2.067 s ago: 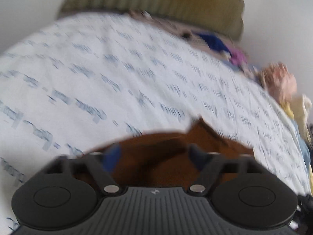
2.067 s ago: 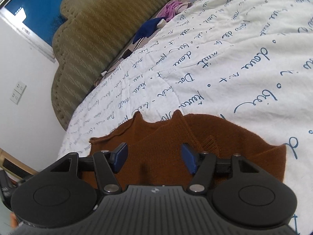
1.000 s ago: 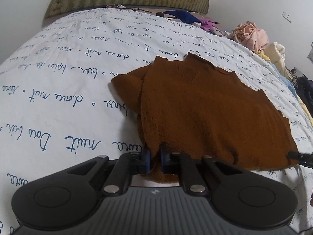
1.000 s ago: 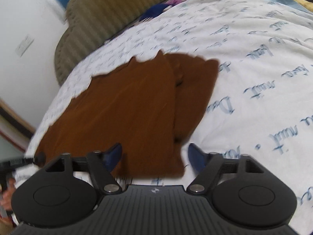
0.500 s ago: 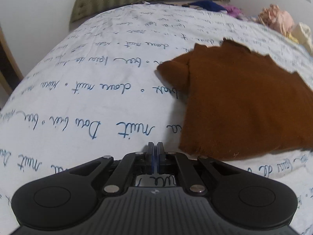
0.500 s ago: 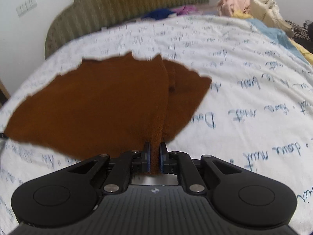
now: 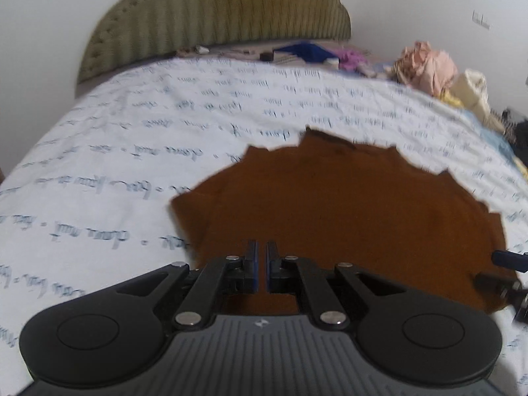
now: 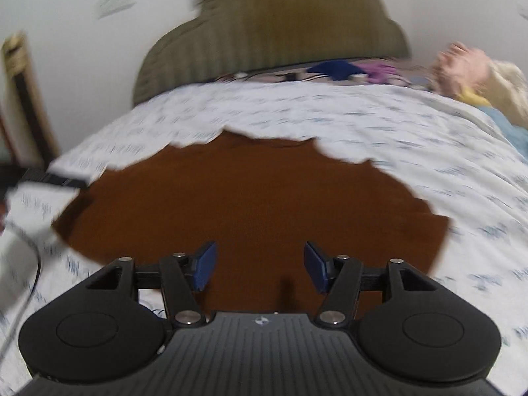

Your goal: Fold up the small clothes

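A rust-brown knit garment (image 7: 363, 204) lies spread flat on the white quilt with blue script (image 7: 132, 138). My left gripper (image 7: 261, 264) hovers over the garment's near left corner, its blue pads together; I see no fabric pinched between them. In the right wrist view the same garment (image 8: 250, 198) fills the middle. My right gripper (image 8: 260, 265) is above its near edge with the jaws opening wide and nothing between the pads. One right finger (image 7: 508, 260) shows at the garment's right corner in the left view. The left gripper (image 8: 49, 178) shows blurred at the garment's left edge.
An olive ribbed headboard (image 7: 214, 16) stands at the far end of the bed. Blue and purple clothes (image 7: 307, 51) lie below it. A pile of pink and cream clothes (image 7: 429, 66) sits at the far right. A wooden frame (image 8: 19, 99) stands by the left wall.
The right gripper was shut on the garment's edge half a second ago; it has let go and opened. The left gripper moved from the bare quilt to over the garment's corner, still shut.
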Demonstrator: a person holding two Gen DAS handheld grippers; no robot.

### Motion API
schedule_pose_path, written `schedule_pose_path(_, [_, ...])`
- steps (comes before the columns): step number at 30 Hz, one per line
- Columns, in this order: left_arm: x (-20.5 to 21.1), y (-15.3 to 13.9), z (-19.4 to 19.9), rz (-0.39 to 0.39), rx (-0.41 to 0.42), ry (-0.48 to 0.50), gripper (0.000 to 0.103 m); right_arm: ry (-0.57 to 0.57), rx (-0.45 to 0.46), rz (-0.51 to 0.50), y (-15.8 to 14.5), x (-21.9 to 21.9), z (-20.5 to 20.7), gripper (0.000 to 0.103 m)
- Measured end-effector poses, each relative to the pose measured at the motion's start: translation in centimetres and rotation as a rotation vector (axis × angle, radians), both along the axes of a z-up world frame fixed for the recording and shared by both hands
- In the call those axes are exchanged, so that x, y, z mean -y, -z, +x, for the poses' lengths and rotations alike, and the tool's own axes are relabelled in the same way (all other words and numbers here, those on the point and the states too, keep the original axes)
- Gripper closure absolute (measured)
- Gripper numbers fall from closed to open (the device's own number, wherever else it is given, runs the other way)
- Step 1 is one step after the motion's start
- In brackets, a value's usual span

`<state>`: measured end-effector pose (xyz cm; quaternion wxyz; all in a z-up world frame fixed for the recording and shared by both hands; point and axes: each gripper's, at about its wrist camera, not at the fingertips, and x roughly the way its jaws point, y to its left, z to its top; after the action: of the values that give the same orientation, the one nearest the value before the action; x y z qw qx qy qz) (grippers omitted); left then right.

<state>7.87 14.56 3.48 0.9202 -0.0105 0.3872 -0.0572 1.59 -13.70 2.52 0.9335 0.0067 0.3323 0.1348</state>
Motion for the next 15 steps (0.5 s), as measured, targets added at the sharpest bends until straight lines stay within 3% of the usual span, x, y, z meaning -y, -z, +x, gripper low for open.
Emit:
schedule_pose_path(3, [-0.4, 3.0, 1.6, 0.016, -0.072, -0.032, 0.099, -0.017, -0.067, -0.059, 2.0, -2.0, 0.9, 0.034])
schedule_pose_path(6, [-2.6, 3.9, 1.3, -0.100, -0.079, -0.039, 0.099, -0.037, -0.097, -0.093, 3.1, -2.6, 0.6, 0.032])
schedule_pose_path(9, [-3.4, 2.9, 0.8, -0.157, -0.074, -0.048, 0.099, -0.030, -0.076, -0.078, 1.9, -2.7, 0.1, 0.031])
schedule_pose_path(15, [-2.6, 2.6, 0.5, -0.107, -0.062, -0.056, 0.099, -0.027, -0.018, -0.034, 1.2, -3.5, 0.5, 0.019])
